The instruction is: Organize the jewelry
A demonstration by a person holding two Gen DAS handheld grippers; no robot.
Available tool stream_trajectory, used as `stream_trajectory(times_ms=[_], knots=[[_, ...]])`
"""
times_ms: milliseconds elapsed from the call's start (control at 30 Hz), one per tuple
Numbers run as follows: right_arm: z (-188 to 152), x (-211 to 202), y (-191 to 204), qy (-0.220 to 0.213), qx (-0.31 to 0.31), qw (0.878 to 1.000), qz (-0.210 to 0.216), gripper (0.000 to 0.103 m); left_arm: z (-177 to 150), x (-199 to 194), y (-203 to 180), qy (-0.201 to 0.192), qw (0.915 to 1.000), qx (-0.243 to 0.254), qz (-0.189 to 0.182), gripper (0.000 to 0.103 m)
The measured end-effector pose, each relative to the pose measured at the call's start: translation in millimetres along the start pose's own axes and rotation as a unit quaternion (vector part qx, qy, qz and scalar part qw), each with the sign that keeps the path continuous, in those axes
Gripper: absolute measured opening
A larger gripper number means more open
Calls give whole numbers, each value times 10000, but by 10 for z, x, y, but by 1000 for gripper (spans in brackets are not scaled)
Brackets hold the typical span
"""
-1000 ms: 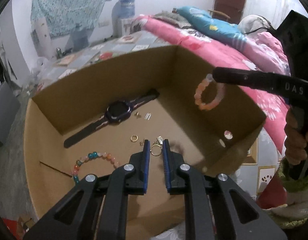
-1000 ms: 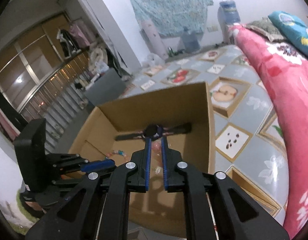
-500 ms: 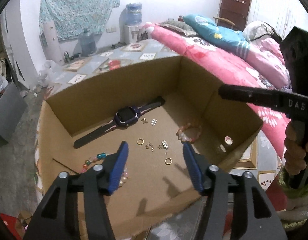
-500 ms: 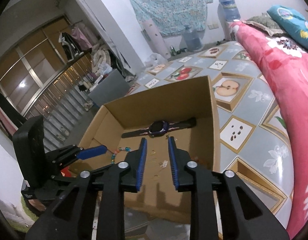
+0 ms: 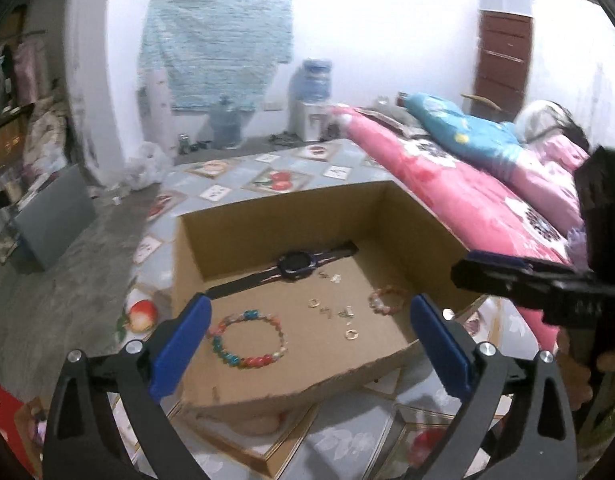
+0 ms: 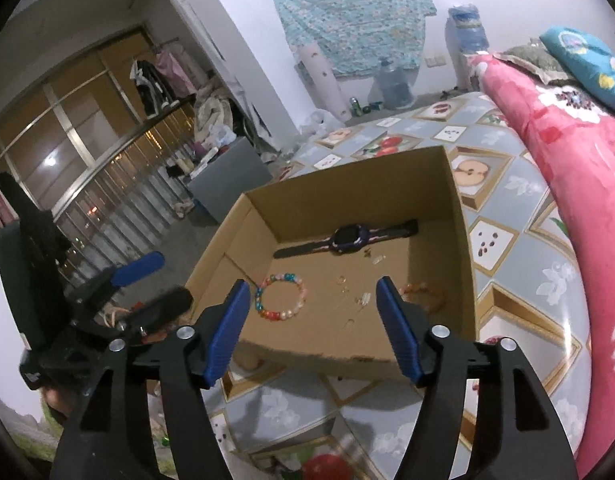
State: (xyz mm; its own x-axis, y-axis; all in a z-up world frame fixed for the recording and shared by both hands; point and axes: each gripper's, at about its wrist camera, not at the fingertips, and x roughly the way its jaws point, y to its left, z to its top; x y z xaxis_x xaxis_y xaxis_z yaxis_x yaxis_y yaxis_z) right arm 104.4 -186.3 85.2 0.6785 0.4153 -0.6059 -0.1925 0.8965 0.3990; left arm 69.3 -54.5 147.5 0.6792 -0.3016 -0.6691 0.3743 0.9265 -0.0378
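The left gripper (image 5: 310, 334) is hovering over the near edge of an open cardboard box (image 5: 267, 228), its blue-padded fingers (image 5: 179, 346) spreading very wide and gripping nothing. Inside the box, going left to right in the left wrist view, a multicoloured bead bracelet (image 5: 247, 340) is lying flat near the front left, a dark smartwatch (image 5: 295, 266) is stretching along the back wall, small gold rings and earrings (image 5: 335, 316) are sitting scattered at mid floor, and a peach bead bracelet (image 5: 383, 300) is resting toward the right wall. The box is standing on a fruit-patterned floor mat (image 5: 267, 168) beside a pink floral quilt (image 5: 467, 196). The right gripper (image 6: 313, 328) is also hanging in front of the box, its fingers (image 6: 399, 332) parting to a moderate gap with nothing between them. A hand (image 5: 579, 364) is holding its grip.
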Motion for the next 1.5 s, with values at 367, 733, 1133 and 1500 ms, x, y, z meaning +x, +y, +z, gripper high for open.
stream_trajectory(times_ms=[367,733,1133,1500], knots=[[-218,-126,201,-66,-337,9943,-1009,84,-213,-171,233,110,9901,-606,1264,97],[-405,181,319,336,-503,9785,-1970,91,-410,107,116,940,9838,-765,1325,97],[-431,245,296,417,-548,9725,-2225,91,-459,275,17,1375,9788,-789,1300,97],[-437,286,292,508,-528,9716,-2251,91,-461,310,40,1479,9765,-820,1340,97]])
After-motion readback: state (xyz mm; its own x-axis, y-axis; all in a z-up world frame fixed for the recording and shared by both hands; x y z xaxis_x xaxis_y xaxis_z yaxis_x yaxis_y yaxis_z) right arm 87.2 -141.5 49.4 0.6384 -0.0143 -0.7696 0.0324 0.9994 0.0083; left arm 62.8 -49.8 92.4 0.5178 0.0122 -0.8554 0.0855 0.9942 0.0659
